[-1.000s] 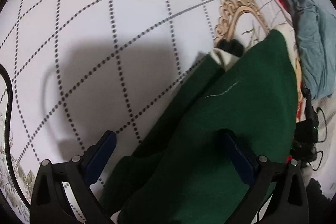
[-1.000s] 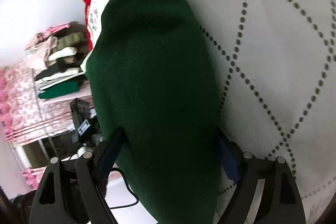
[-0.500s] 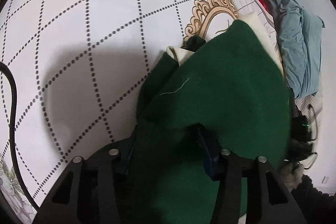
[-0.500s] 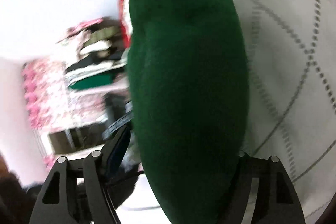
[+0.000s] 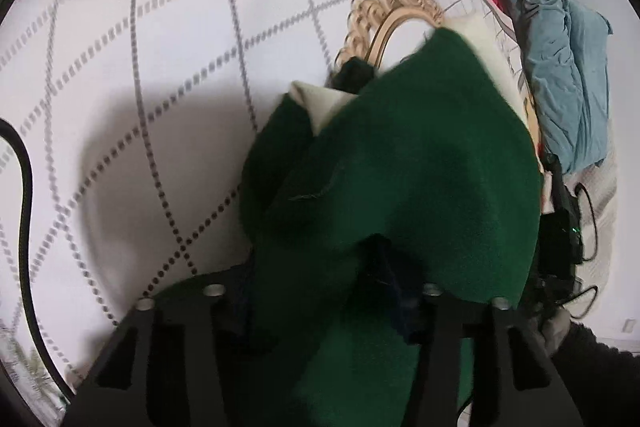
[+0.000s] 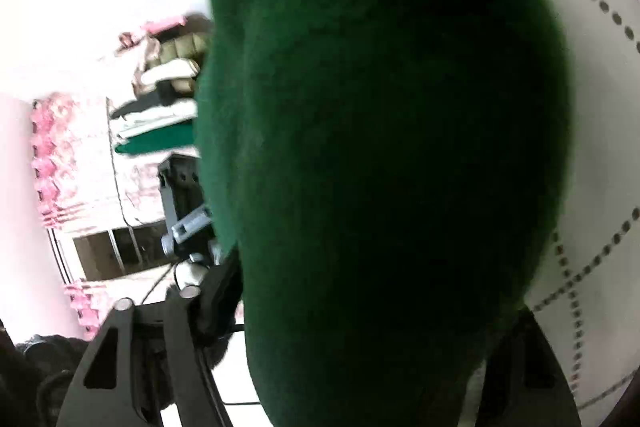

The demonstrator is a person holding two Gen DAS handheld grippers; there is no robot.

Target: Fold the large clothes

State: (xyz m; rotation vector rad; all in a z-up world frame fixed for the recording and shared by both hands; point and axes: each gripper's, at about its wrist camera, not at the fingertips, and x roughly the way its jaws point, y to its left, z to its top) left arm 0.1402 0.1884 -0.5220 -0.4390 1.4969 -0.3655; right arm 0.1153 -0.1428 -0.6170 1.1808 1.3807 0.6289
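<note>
Green garment (image 5: pixel 400 167) is pinched by left gripper (image 5: pixel 320 291) and right gripper (image 6: pixel 360 307); thick fleece could slip, spoiling the fold.

The green garment (image 6: pixel 380 155) filled most of the right wrist view and hid the right gripper's (image 6: pixel 360 311) fingertips, so their closure could not be read. Shelved clothes (image 6: pixel 160 107) behind were blurred. In the left wrist view, cloth (image 5: pixel 384 195) buried the left gripper's (image 5: pixel 320 287) fingers, and the quilt pattern (image 5: pixel 160 67) smeared.
</note>
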